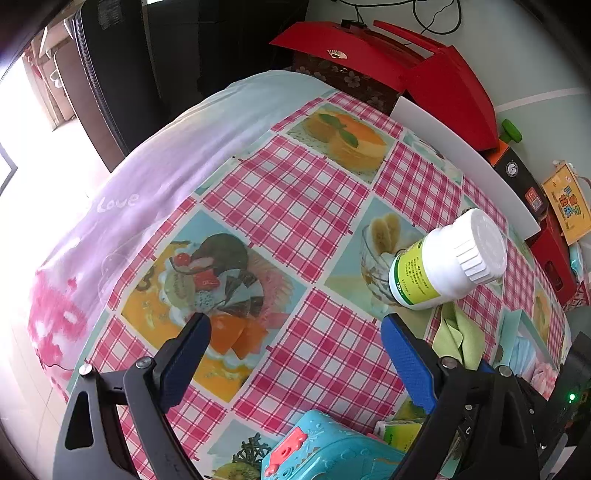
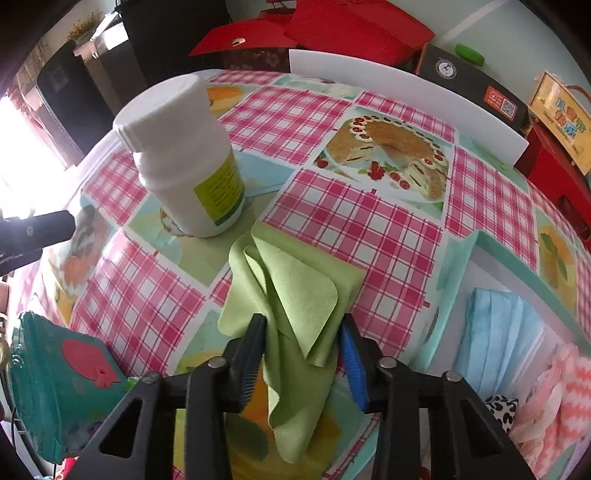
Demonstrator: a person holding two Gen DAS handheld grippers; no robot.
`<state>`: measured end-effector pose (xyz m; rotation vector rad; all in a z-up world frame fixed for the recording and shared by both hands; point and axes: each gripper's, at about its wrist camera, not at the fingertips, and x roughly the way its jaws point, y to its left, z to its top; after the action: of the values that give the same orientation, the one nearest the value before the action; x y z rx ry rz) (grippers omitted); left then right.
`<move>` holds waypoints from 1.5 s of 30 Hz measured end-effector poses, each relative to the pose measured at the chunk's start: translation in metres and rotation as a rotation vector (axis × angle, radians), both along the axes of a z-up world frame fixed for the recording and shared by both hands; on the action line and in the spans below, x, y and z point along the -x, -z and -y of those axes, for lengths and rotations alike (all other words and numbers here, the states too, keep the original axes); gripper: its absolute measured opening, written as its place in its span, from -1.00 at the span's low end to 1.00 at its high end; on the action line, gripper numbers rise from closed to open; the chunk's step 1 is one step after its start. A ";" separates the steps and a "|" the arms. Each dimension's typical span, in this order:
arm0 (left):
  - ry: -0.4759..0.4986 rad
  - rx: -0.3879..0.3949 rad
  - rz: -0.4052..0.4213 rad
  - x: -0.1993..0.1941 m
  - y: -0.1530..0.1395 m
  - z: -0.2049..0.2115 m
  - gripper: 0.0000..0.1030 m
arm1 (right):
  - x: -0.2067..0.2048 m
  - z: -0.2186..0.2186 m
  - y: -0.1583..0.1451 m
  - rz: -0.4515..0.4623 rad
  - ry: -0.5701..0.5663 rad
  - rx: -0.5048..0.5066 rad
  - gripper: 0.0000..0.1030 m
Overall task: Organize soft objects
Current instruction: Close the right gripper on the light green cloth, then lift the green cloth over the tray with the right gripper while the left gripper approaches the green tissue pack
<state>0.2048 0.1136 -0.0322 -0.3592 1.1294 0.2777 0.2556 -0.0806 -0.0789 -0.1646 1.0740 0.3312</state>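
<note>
A crumpled green cloth lies on the pink checked tablecloth, just in front of a white pill bottle. My right gripper points down at it with its jaws drawn in; the cloth is bunched between both pads, so it is shut on the cloth. In the left wrist view the same green cloth shows beside the white bottle. My left gripper hangs open over the tablecloth with nothing between its fingers.
A pale teal bin at the right holds a folded blue cloth, a pink zigzag cloth and a leopard-print piece. A teal case sits near left. A white board and red boxes line the far edge.
</note>
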 end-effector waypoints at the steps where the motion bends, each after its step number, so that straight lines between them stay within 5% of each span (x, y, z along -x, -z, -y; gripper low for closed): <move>1: -0.001 0.000 -0.001 0.000 0.000 0.000 0.81 | 0.004 -0.001 0.000 0.002 -0.001 -0.007 -0.47; 4: -0.001 -0.002 0.000 0.000 -0.001 0.000 0.81 | 0.006 0.000 -0.001 -0.001 0.001 -0.042 -0.68; 11: 0.010 -0.010 0.010 0.000 -0.005 0.004 0.81 | 0.024 0.014 -0.008 0.019 0.024 -0.097 -0.72; 26: 0.091 -0.054 0.079 0.004 -0.033 0.032 0.81 | 0.090 0.077 -0.079 0.199 0.162 -0.176 -0.72; 45: 0.403 -0.129 0.106 0.001 -0.050 0.138 0.81 | 0.126 0.193 -0.080 0.192 0.449 -0.153 -0.72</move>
<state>0.2035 -0.0248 0.0177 -0.0271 1.0476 -0.0247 0.1297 -0.2741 0.0013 0.1790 0.8625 -0.0089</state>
